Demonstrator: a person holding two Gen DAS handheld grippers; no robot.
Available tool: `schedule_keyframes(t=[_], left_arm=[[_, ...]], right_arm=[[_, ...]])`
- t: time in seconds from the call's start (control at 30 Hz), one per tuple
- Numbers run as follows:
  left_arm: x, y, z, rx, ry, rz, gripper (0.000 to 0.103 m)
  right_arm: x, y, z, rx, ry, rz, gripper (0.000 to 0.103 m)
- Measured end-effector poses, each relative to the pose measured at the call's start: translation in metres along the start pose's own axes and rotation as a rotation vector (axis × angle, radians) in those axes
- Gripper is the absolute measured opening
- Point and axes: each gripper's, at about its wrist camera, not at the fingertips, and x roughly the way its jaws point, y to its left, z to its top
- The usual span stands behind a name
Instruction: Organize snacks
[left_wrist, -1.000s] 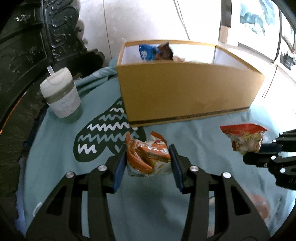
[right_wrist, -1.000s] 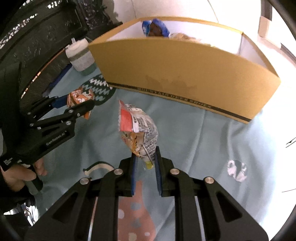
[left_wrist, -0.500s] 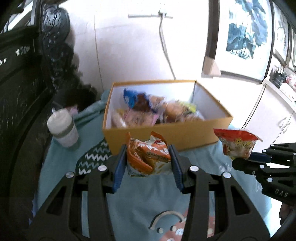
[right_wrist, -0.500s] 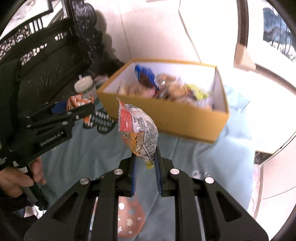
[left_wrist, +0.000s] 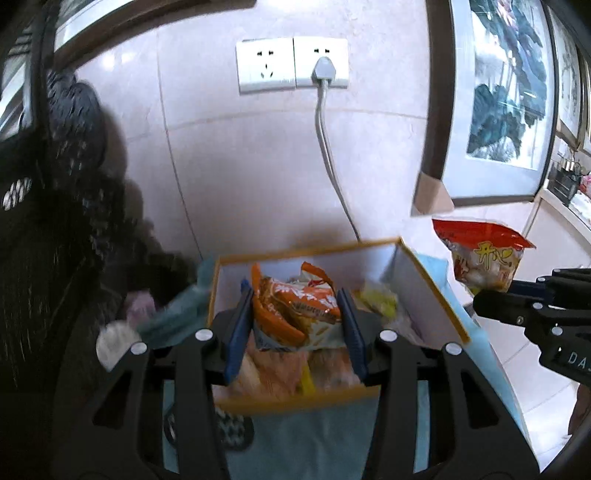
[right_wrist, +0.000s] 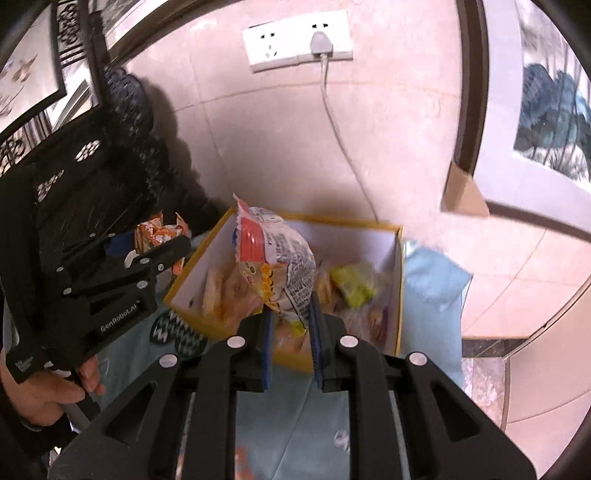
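My left gripper (left_wrist: 295, 314) is shut on an orange snack packet (left_wrist: 295, 310) and holds it in the air over the open yellow cardboard box (left_wrist: 428, 280), which has several snack packets inside. My right gripper (right_wrist: 290, 317) is shut on the lower edge of a red and white snack packet (right_wrist: 273, 258), also lifted above the box (right_wrist: 397, 280). The left wrist view shows that red packet (left_wrist: 480, 254) at the right, in the right gripper's fingers (left_wrist: 517, 299). The left gripper (right_wrist: 147, 251) with its orange packet (right_wrist: 159, 232) appears at the left of the right wrist view.
The box stands on a light blue cloth (left_wrist: 332, 443) close to a tiled wall with a socket and plugged cable (left_wrist: 325, 74). Dark carved furniture (left_wrist: 44, 221) rises at the left. A white cup (left_wrist: 114, 339) sits left of the box. A person's hand (right_wrist: 48, 391) grips the left handle.
Both grippers have risen with their packets, from just above the cloth in front of the box to high over it. The box's inside now shows from above.
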Motion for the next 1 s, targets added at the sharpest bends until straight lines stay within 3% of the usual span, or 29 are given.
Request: schedule_keyframes(t=[0.13, 0.27, 0.3, 0.33, 0.37, 0.4, 0.5, 0.7, 0.87, 0.9, 0.97, 1.0], left_arm=[[0.025, 0.006, 0.027, 0.000, -0.001, 0.027, 0.046], [0.057, 0.010, 0.031, -0.013, 0.048, 0.055, 0.050], [0.067, 0.011, 0.030, -0.017, 0.075, 0.059, 0.062], [0.080, 0.013, 0.026, -0.029, 0.128, 0.068, 0.074], [0.088, 0.015, 0.022, -0.045, 0.165, 0.099, 0.092], [0.092, 0.018, 0.017, -0.067, 0.196, 0.129, 0.095], [0.089, 0.021, 0.005, -0.071, 0.220, 0.120, 0.095], [0.035, 0.017, -0.018, -0.099, 0.200, 0.094, 0.101], [-0.034, 0.000, -0.045, -0.079, 0.175, 0.036, 0.101], [-0.045, -0.002, -0.049, -0.074, 0.171, 0.025, 0.101], [-0.076, -0.006, -0.062, -0.054, 0.165, -0.007, 0.101], [-0.085, -0.007, -0.067, -0.045, 0.167, -0.012, 0.101]], right_arm=[[0.019, -0.010, 0.031, 0.000, 0.006, -0.006, 0.017], [0.051, -0.019, 0.049, -0.001, 0.043, -0.027, 0.018], [0.062, -0.023, 0.049, 0.012, 0.074, -0.029, 0.025], [0.076, -0.030, 0.049, 0.044, 0.115, -0.055, 0.044], [0.080, -0.034, 0.047, 0.064, 0.128, -0.082, 0.051], [0.083, -0.038, 0.045, 0.085, 0.131, -0.115, 0.058], [0.079, -0.044, 0.035, 0.113, 0.139, -0.141, 0.058], [0.047, -0.027, 0.000, 0.130, 0.157, -0.153, 0.063], [-0.006, 0.002, -0.037, 0.096, 0.137, -0.200, 0.064], [-0.019, 0.008, -0.044, 0.089, 0.125, -0.210, 0.068], [-0.049, 0.023, -0.062, 0.081, 0.112, -0.254, 0.086], [-0.063, 0.028, -0.069, 0.084, 0.102, -0.277, 0.101]])
